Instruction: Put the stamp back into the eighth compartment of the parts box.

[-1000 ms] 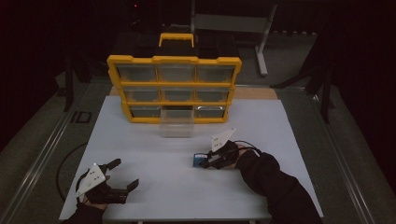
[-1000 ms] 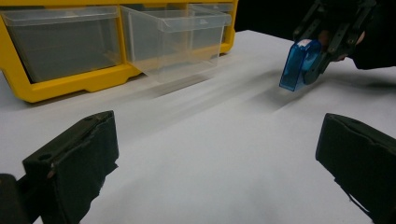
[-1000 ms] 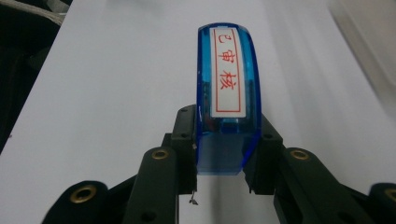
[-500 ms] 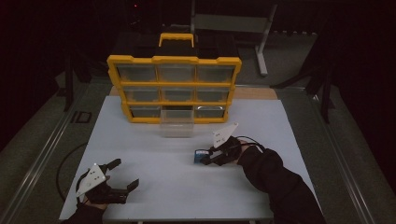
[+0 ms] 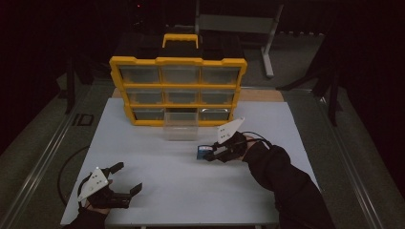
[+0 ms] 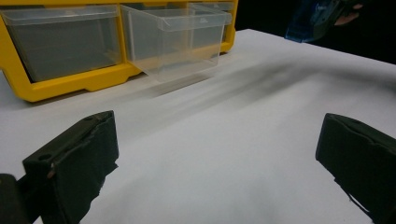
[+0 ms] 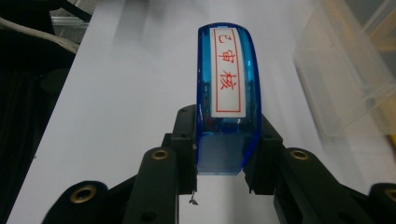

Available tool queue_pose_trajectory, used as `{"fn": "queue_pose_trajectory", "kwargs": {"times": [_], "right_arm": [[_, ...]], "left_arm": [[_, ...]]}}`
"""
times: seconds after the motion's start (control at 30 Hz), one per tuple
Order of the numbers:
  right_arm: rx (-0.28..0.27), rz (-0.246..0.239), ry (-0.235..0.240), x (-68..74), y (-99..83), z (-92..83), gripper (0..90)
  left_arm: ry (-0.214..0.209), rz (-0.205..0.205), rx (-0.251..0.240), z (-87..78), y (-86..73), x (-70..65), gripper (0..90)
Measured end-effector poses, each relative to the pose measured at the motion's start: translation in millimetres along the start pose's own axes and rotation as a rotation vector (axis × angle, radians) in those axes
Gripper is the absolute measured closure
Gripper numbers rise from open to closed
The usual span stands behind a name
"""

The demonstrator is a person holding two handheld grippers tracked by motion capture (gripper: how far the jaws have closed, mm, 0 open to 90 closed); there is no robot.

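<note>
From the high view, the right gripper [image 5: 213,155] holds a blue stamp [image 5: 205,153] above the white table [image 5: 191,191], near the pulled-out clear drawer [image 5: 181,130] of the yellow organizer [image 5: 177,90]. The left gripper [image 5: 128,179] sits at the near left.

In the left gripper view, its jaws stand wide apart, nothing between them.

In the right gripper view, both jaws clamp the blue stamp [image 7: 228,93].

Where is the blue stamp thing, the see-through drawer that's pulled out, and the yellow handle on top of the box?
blue stamp [image 7: 228,98]: right gripper view, its white label.
pulled-out clear drawer [image 5: 180,128]: high view, its front wall.
yellow handle [image 5: 180,38]: high view, its top bar.
</note>
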State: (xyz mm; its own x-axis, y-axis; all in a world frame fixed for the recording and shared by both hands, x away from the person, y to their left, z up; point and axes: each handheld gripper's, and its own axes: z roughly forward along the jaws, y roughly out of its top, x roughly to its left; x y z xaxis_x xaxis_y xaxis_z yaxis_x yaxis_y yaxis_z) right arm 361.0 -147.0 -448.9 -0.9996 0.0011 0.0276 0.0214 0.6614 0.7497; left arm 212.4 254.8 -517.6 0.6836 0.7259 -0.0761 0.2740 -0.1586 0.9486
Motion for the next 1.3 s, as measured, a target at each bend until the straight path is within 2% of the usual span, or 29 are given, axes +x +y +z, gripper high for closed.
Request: {"fn": "queue_pose_trajectory", "kwargs": {"times": [0.5, 0.93, 1.1, 1.3], "right_arm": [[-0.019, -0.03, -0.029, -10.2, 23.8, -13.3, 69.7], [-0.018, -0.047, -0.049, -20.9, 44.5, -20.4, 69.7], [0.0, -0.06, -0.053, -26.5, 55.3, -19.6, 69.7], [-0.017, -0.049, -0.053, -33.3, 61.7, -21.4, 69.7]], "left_arm": [[0.001, 0.001, 0.0, 0.0, 0.0, -0.1, 0.4], [0.002, 0.001, 0.0, -0.2, -0.1, -0.1, 0.4], [0.0, 0.001, 0.0, -0.3, -0.1, -0.2, 0.4], [-0.001, -0.004, -0.002, -0.6, -0.4, 0.2, 0.4]]}}
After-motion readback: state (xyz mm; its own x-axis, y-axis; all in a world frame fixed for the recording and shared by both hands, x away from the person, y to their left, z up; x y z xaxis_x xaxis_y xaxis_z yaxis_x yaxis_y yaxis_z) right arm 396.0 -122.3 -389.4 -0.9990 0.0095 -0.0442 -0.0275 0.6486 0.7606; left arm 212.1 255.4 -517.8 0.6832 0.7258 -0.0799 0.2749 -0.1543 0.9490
